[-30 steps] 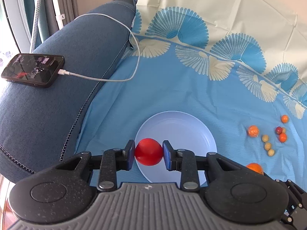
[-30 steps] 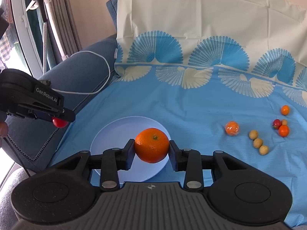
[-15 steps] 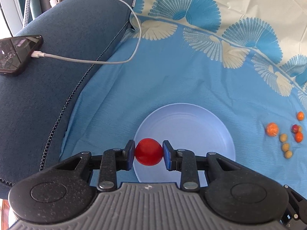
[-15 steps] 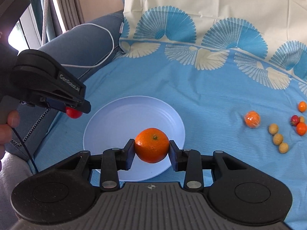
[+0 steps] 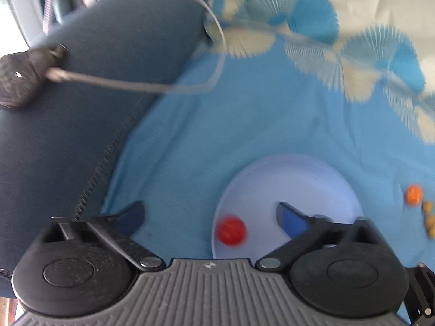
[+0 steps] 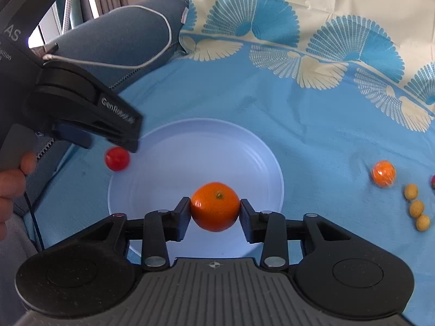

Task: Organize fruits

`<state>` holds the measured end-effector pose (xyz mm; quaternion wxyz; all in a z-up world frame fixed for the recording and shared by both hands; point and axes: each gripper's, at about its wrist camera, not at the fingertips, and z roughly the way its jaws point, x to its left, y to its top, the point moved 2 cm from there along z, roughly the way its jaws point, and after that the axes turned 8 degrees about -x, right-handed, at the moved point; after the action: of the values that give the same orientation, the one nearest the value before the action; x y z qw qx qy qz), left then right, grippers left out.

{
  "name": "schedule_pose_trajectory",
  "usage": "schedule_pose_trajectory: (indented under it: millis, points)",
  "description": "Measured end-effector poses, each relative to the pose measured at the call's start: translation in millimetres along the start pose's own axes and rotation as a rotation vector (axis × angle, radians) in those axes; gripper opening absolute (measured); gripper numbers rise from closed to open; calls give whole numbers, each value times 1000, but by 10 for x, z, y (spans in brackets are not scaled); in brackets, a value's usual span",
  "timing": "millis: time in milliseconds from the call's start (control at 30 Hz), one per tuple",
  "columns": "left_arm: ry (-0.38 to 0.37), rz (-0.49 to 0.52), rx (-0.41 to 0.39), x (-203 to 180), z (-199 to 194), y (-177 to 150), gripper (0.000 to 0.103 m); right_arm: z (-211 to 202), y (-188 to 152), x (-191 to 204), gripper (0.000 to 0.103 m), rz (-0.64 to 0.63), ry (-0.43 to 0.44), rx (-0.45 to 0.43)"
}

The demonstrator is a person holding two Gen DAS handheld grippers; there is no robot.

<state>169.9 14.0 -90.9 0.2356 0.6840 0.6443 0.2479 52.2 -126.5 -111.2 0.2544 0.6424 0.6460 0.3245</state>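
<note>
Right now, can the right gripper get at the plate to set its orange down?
Probably yes. The right gripper, shut on the orange, hangs over the plate's bare middle; the open left gripper and tomato are off by the left rim.

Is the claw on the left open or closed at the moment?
Open. The left gripper has its fingers spread wide with nothing between them, and the red tomato sits blurred at the plate edge, apart from both.
</note>
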Motion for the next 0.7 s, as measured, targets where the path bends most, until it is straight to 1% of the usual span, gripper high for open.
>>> schedule_pose_trajectory:
  millis: [33, 100, 167, 233, 333, 467, 533, 600, 700]
  points:
    - [-4, 7, -15, 7, -68, 35, 103, -28, 24, -6, 72, -2, 3, -13]
    - [1, 30, -18, 29, -207, 72, 103, -120, 84, -7, 85, -11, -15, -50]
    - [16, 40, -34, 81, -394, 51, 103, -268, 124, -6, 90, -34, -24, -75]
    - [22, 57, -42, 140, -603, -46, 103, -455, 132, -21, 96, -35, -29, -84]
    - [22, 79, -21, 212, -886, -289, 103, -762, 79, -59, 99, 14, -43, -75]
    - [19, 57, 15, 342, -1216, -655, 103, -1189, -67, -39, 101, 86, -52, -71]
    - [11, 41, 12, 381, -1355, -779, 103, -1389, -135, 3, 102, 104, -68, -92]
    - [1, 51, 3, 385, -1459, -863, 103, -1574, -190, 45, 102, 107, -79, -125]
    - [-9, 70, -36, 362, -1631, -928, 103, -1776, -242, 94, 102, 82, -91, -160]
